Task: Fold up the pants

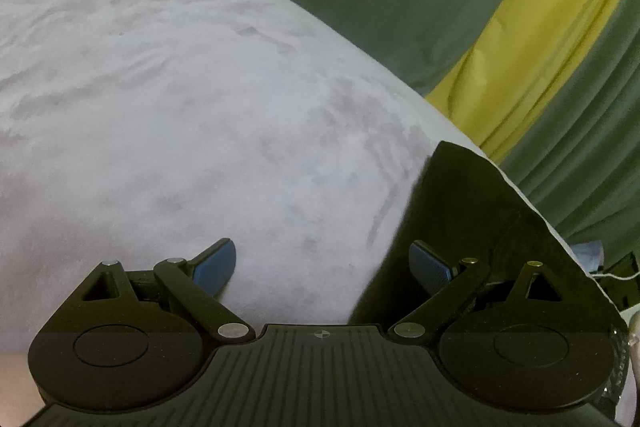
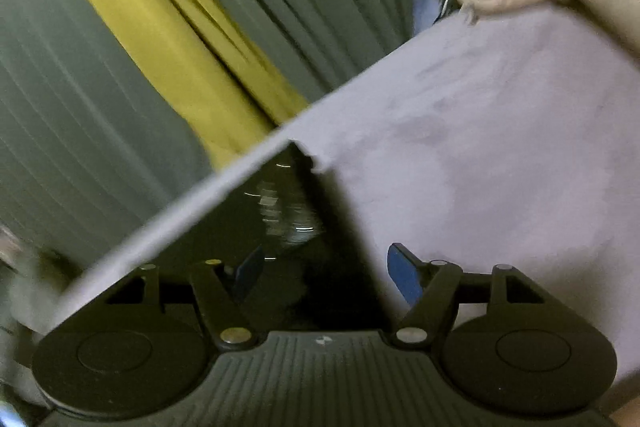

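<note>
The dark pants [image 1: 472, 211] lie at the light surface's [image 1: 180, 87] edge, right of my left gripper [image 1: 324, 267] and dead ahead of my right gripper [image 2: 326, 275], the nearer one. Both spread wide, empty.

Open right claw [image 2: 328, 277] over blurred black pants [image 2: 288, 211], apparently on lilac sheet [image 2: 500, 147].
</note>
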